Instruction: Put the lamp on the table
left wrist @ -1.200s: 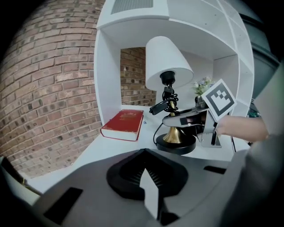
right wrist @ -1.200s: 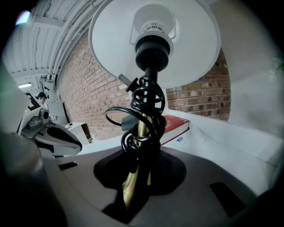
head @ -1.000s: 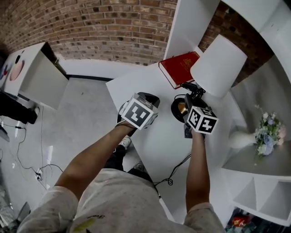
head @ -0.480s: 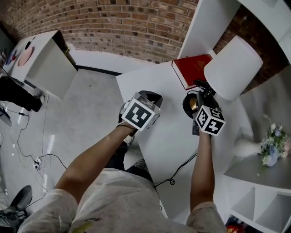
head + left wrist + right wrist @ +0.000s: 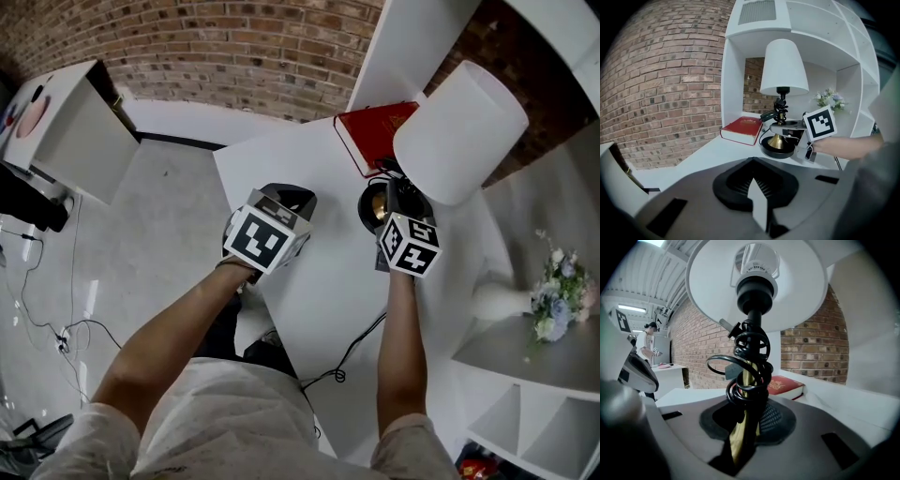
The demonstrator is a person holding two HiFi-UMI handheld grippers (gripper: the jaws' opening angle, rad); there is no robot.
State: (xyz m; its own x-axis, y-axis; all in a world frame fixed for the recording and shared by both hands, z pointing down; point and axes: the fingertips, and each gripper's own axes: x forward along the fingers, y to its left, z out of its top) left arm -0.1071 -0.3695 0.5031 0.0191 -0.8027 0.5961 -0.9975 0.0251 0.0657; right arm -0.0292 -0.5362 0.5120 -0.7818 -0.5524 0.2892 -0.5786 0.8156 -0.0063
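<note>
Right gripper grasped the cord-wrapped brass stem of the lamp, whose shade was cut off at the top. In the head view, the shade partly hid this grip. Only the left gripper view showed the lamp's black base low at the bench, beside a red book; contact was unclear. Left gripper was clenched, empty, well short of the lamp.

The lamp is standing upright toward the far right of the white table, with its round black base resting on the surface. A white tapering shade is topping a brass stem, and a black cord is coiling around that stem. The right gripper is clamping the stem low down, near the base.
</note>
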